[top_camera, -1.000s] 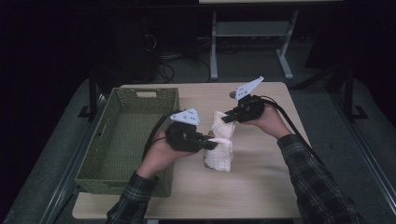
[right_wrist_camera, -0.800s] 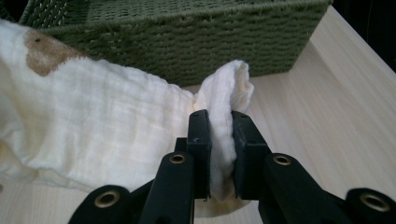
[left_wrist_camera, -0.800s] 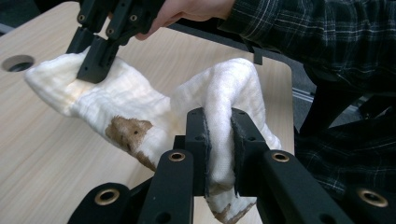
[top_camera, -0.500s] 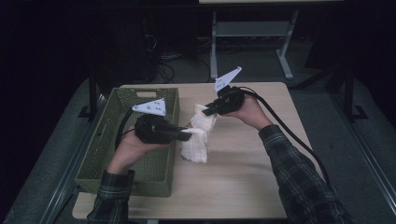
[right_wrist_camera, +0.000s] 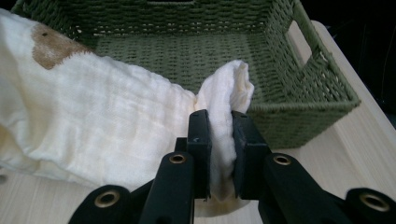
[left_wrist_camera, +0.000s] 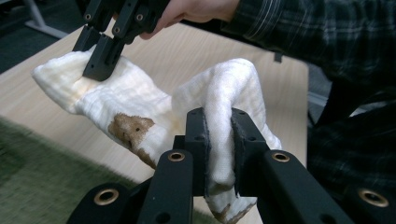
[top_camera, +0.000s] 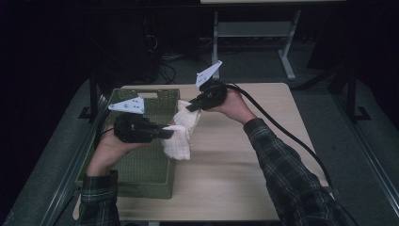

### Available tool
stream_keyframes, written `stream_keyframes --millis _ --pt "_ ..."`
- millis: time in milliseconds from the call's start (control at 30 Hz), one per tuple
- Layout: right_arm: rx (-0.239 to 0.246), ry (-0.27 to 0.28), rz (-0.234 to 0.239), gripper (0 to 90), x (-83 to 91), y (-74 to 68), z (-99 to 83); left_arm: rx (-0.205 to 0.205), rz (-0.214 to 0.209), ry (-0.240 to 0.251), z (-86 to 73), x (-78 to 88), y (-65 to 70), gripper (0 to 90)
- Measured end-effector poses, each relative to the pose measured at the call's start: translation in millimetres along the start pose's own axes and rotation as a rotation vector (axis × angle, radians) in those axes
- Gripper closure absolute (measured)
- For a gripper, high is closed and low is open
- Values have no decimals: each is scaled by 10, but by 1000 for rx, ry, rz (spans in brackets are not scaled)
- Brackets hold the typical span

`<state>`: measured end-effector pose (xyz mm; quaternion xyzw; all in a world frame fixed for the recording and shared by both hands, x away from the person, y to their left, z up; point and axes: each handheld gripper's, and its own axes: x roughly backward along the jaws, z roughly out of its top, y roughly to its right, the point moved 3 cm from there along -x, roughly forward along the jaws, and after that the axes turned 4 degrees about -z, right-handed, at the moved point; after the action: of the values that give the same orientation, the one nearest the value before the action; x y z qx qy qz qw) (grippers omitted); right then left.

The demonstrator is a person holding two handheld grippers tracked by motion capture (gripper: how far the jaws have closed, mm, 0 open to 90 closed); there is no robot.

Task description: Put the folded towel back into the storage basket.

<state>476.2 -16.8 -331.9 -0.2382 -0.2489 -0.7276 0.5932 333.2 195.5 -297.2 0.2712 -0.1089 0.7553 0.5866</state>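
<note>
Both grippers are pinching the folded white muslin cloth with brown patches point(top_camera: 181, 136) tight, the left gripper point(top_camera: 165, 133) and right gripper point(top_camera: 190, 108) carrying it at the green woven basket's point(top_camera: 146, 181) rim; they should be keeping level, releasing only once inside.

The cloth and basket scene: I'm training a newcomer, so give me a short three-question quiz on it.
1. True or false: the cloth lies flat inside the basket.
2. Which grips the cloth? A) left gripper alone B) right gripper alone C) both
3. What colour is the patch on the cloth?

Key: 1 false, it hangs between the grippers beside the basket, above the table; 2 C; 3 brown.
</note>
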Motion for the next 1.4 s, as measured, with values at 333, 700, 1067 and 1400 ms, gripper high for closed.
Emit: stream_keyframes --millis 333,700,1067,1400 --pt "30 0 12 790 -281 -8 262 24 48 -4 -174 266 -90 785" --pt "29 12 28 790 -652 -12 386 81 73 -32 -413 396 -183 781" --pt "26 16 48 790 -853 -49 418 118 64 -85 -594 385 -200 776" --pt "25 -13 55 790 -965 -67 358 146 92 -70 -621 343 -250 574"
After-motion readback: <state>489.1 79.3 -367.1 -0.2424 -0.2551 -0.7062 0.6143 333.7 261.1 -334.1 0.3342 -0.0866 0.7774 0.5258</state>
